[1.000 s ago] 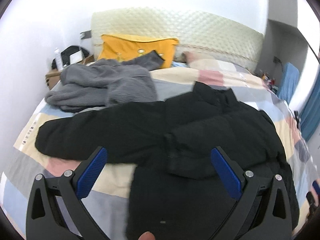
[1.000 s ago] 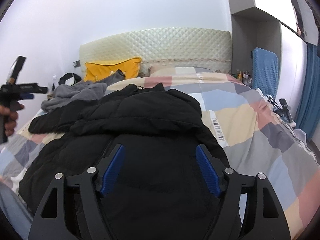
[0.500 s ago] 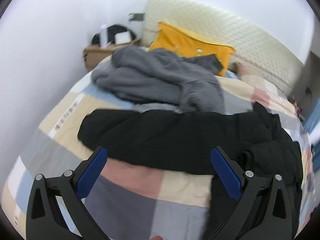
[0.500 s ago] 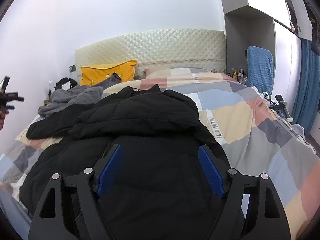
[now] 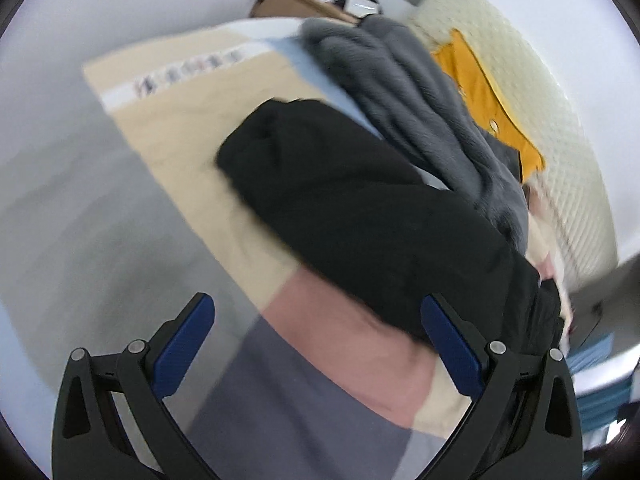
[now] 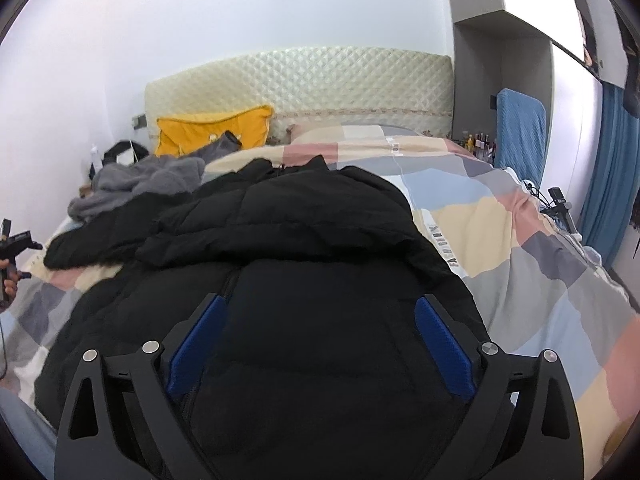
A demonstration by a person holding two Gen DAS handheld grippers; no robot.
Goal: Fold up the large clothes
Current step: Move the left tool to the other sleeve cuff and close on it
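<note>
A black puffer jacket [image 6: 304,264] lies spread on the checked bedcover [image 6: 532,280], one sleeve folded across its chest. Its other sleeve [image 5: 360,216] stretches out to the left, cuff toward the bed's edge. My left gripper [image 5: 316,320] is open and empty, just above the bedcover below that sleeve. It shows small at the far left of the right wrist view [image 6: 12,248]. My right gripper [image 6: 320,320] is open and empty above the jacket's lower body.
A grey fleece garment [image 5: 420,92] and a yellow pillow [image 6: 212,128] lie near the quilted headboard [image 6: 300,80]. A bedside table [image 5: 296,0] with items stands by the wall. A blue towel [image 6: 520,128] and blue curtain [image 6: 608,168] are at the right.
My left gripper has swung left and tilted, closing in on the outstretched sleeve; its view is blurred. My right gripper has stayed over the jacket's body, nearly still.
</note>
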